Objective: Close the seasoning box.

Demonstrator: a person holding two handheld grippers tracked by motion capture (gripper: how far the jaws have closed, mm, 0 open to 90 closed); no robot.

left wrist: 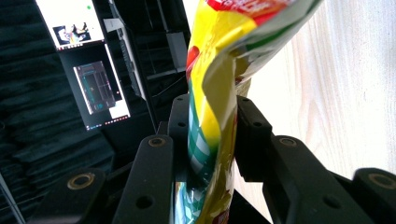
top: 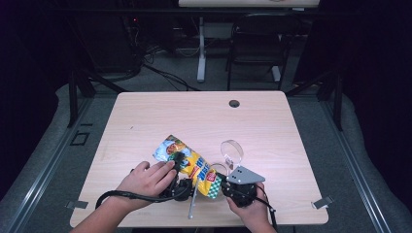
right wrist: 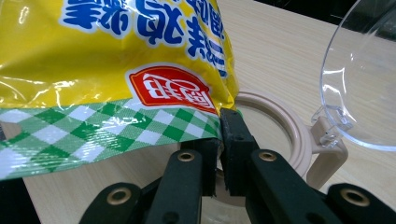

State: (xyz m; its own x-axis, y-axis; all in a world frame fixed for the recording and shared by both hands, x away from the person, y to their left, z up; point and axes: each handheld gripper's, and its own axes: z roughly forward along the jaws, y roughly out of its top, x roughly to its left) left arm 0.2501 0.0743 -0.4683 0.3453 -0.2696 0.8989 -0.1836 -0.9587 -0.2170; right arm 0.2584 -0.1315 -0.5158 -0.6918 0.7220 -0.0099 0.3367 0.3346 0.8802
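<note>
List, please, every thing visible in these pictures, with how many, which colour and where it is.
Snack bag: one, yellow with green checked end, over the table's near middle, gripped at both ends.
Container with open clear lid: one, beige rim, right of the bag.
Metal rod: one, grey, near front edge.
Table: one, light wood.
Chair: one, black, behind the table.
Monitors: two, lit, in the left gripper view's background.
Left gripper: black, shut on the bag.
Right gripper: black, shut on the bag's corner.
Hands: two, holding the grippers.

Far desk left open, near edge crowded

The desk point(top: 145, 116) beyond is left bare; the near middle is blocked by the snack bag point(top: 190, 165), open-lidded jar point(top: 232, 151) and metal rod point(top: 193, 202).
</note>
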